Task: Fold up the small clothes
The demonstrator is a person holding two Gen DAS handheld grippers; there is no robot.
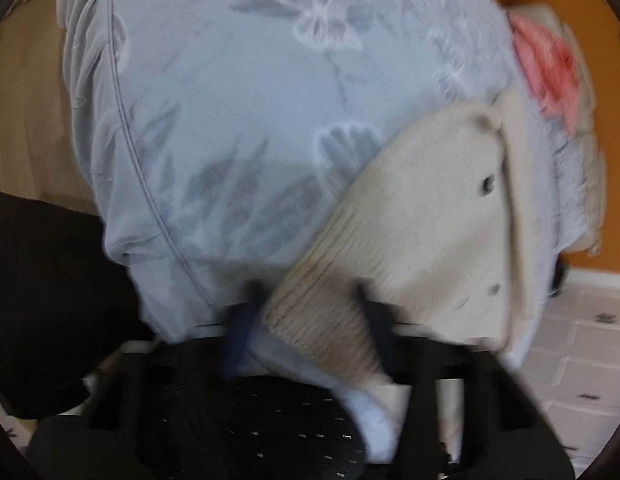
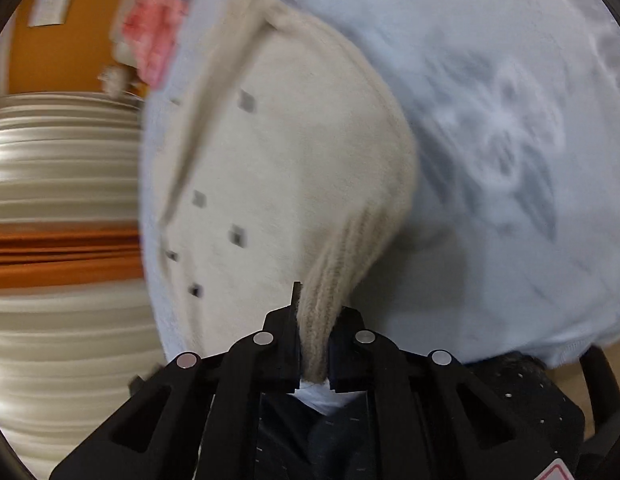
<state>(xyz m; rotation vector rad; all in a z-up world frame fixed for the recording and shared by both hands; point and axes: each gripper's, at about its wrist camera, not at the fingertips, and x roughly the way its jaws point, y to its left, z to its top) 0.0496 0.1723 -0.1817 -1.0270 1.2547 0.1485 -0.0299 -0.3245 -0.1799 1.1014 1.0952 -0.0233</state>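
1. right gripper (image 2: 315,344) clenched on ribbed hem of cream sweater (image 2: 294,168), which lies ahead on pale blue blanket (image 2: 510,240).
2. left gripper (image 1: 310,320) grips hem too.
3. best: keep hem taut, lay flat w/o bunching.

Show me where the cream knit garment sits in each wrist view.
Left wrist: cream knit garment at lower right, ribbed hem between the left gripper fingers.
Right wrist: centre, hem pinched by the right gripper.
Shared landmark: pink cloth.
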